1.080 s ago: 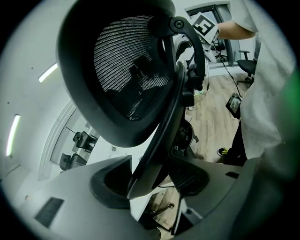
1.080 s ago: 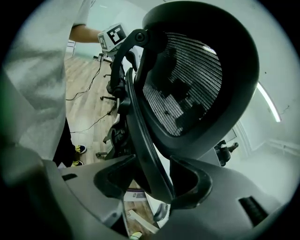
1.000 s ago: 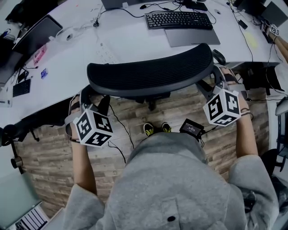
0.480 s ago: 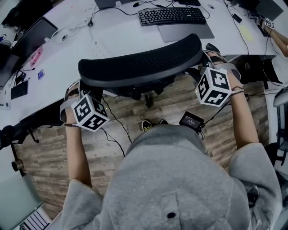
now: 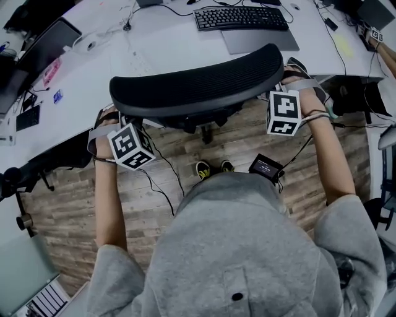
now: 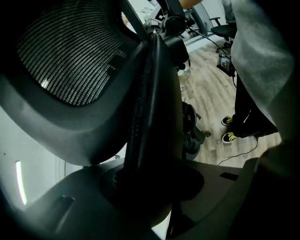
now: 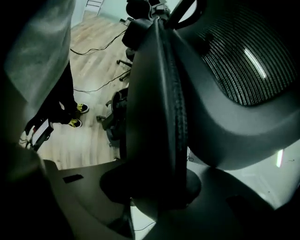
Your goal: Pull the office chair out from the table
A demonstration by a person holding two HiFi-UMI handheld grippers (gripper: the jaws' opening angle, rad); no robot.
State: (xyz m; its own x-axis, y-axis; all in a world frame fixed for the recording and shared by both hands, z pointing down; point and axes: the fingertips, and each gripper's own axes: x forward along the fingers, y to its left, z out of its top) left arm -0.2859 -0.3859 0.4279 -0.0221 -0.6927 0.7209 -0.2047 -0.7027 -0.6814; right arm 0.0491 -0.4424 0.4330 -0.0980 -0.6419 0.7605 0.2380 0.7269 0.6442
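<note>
The black mesh office chair [image 5: 198,80] stands tucked against the white table [image 5: 167,43], its backrest top toward me. My left gripper [image 5: 114,124] is at the backrest's left end and my right gripper [image 5: 289,79] at its right end. In the left gripper view the backrest's dark side rim [image 6: 150,103] runs between the jaws of the left gripper [image 6: 154,183], which have just been closing and now press on it. In the right gripper view the rim [image 7: 164,103] is likewise clamped in the right gripper [image 7: 154,183], whose jaws have also just been closing.
A black keyboard [image 5: 240,17] and a grey laptop [image 5: 260,40] lie on the table behind the chair. Cables [image 5: 164,179] trail over the wooden floor by my feet [image 5: 213,167]. A dark monitor [image 5: 46,46] lies at the left. The chair's wheeled base [image 6: 192,126] shows below.
Both grippers have moved down and inward onto the ends of the backrest, rolling as they went, and now grip its side rims. The marker cubes sit closer to the chair.
</note>
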